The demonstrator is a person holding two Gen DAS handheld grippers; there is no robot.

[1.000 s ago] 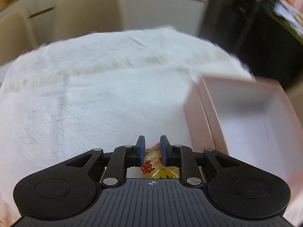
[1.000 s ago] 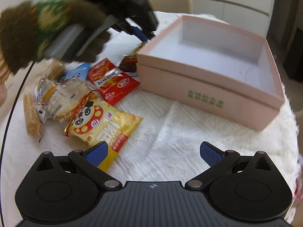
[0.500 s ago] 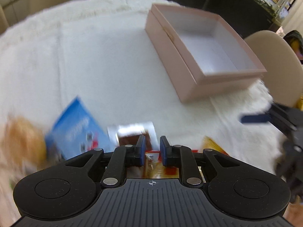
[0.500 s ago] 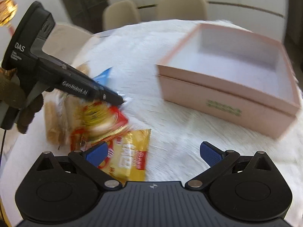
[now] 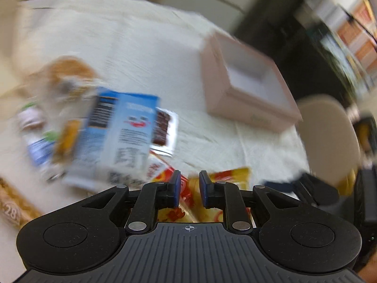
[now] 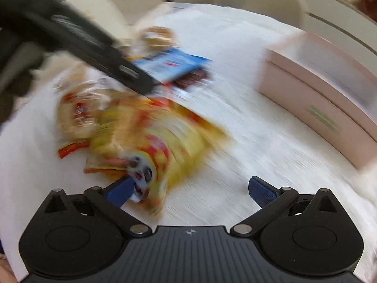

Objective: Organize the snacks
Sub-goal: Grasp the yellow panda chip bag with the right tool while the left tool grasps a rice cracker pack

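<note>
Both views are motion-blurred. My left gripper is nearly shut, its pads over a red snack packet and a yellow packet; I cannot tell if it grips either. A blue packet and a brown chocolate packet lie ahead, the open pink box to the right. My right gripper is open just over the yellow panda packet, its left pad touching the packet's edge. The left gripper shows above the pile, the pink box at right.
Wrapped bread and pastry packets lie at the pile's left on the white tablecloth. Beige chairs stand around the table, one close to the box. A dark shelf is behind.
My left gripper swung back from the box side to over the snack pile. My right gripper moved down and left onto the yellow packet, still open.
</note>
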